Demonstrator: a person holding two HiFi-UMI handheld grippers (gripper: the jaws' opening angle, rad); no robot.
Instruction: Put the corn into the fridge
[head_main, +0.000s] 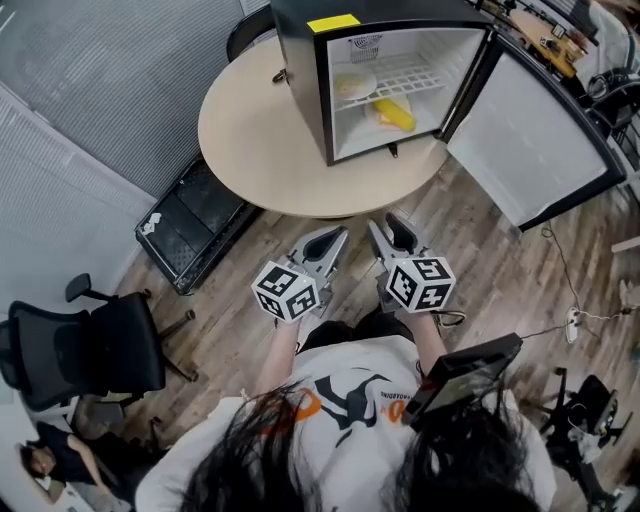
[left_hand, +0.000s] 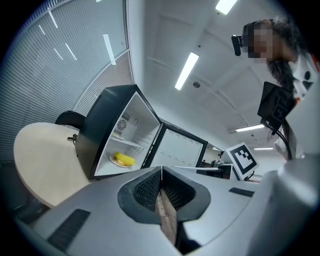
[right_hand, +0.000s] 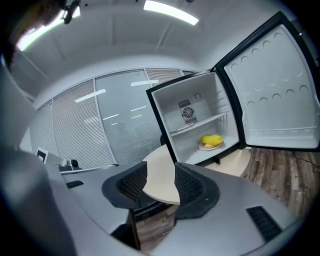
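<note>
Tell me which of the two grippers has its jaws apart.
The right gripper: its jaws stand apart with nothing between them. The left gripper has its jaws closed together, also empty.

Round table (head_main: 250, 140) on a wood floor (head_main: 480, 270)
The beige top carries a black mini fridge (head_main: 300, 60), door open, with a small dark object (head_main: 281, 76) just beside its left wall. On the fridge's bottom, a plate (right_hand: 204, 147) bears the corn (head_main: 394, 113).

white shirt (head_main: 345, 385), black-orange print | grey left tool (head_main: 341, 234), right tool (head_main: 388, 223) | black-white marker cubes (head_main: 290, 292)
</note>
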